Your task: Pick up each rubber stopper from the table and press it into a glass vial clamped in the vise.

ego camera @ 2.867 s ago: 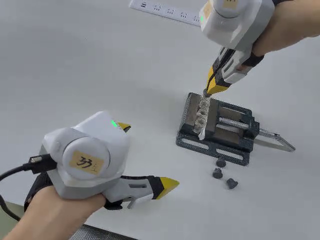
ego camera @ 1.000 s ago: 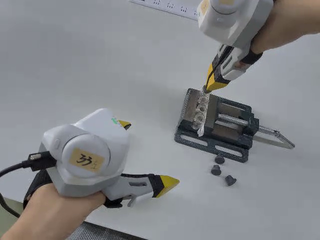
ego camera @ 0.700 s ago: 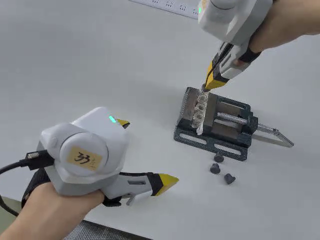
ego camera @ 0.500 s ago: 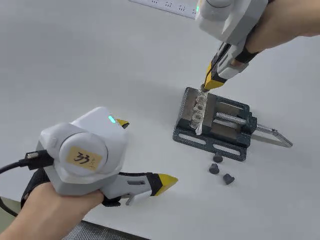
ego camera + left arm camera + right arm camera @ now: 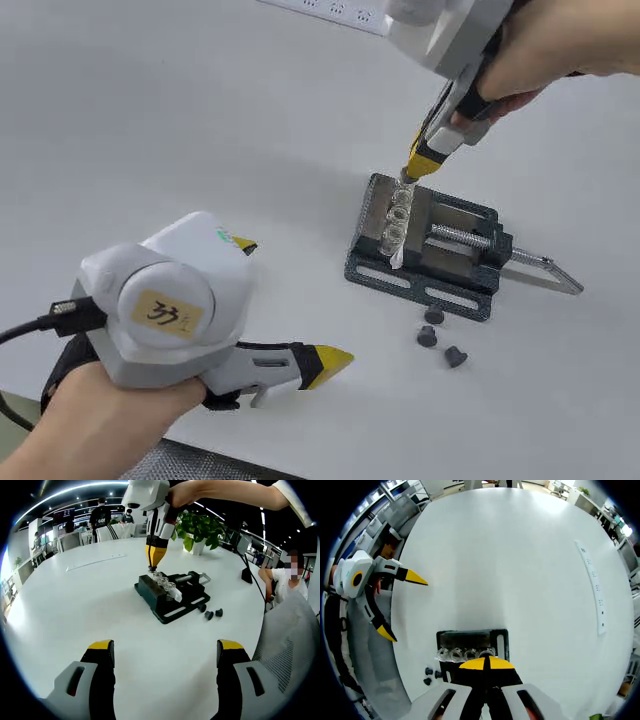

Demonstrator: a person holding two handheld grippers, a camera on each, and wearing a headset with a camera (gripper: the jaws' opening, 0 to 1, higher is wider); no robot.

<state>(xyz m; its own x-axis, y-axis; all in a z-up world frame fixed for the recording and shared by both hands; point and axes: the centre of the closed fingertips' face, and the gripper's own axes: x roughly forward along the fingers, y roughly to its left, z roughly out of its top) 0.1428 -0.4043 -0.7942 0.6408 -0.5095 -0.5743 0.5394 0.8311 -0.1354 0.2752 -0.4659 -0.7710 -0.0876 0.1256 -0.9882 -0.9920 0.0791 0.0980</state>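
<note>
An open office surrounds a round white surface. A green potted plant stands at its far edge in the left gripper view, and a white power strip lies along the top of the head view.

Right of centre in the head view sits a dark grey metal vise. It clamps a short row of clear glass vials, standing upright side by side.

The right hand-held gripper comes down from the upper right, and its yellow tips meet the vial at the top end of the row. In the right gripper view its jaws are pressed together. A small grey shape shows at the tips and is probably a stopper, but it is too small to tell whether it is pinched or being pushed from above.

Three small dark grey rubber stoppers lie loose on the surface just below the vise, toward the lower right.

The left hand-held gripper is in the lower left of the head view, well apart from the vise. Its jaws are spread wide and it carries nothing.

The step in hand looks like seating a stopper in that end vial. To do it well, line the tips up over the vial mouth and push straight down along the vial. Use steady, gentle force, since a sideways push could tilt the stopper or stress the glass. The other vials appear to be open, so most of the task likely remains.
</note>
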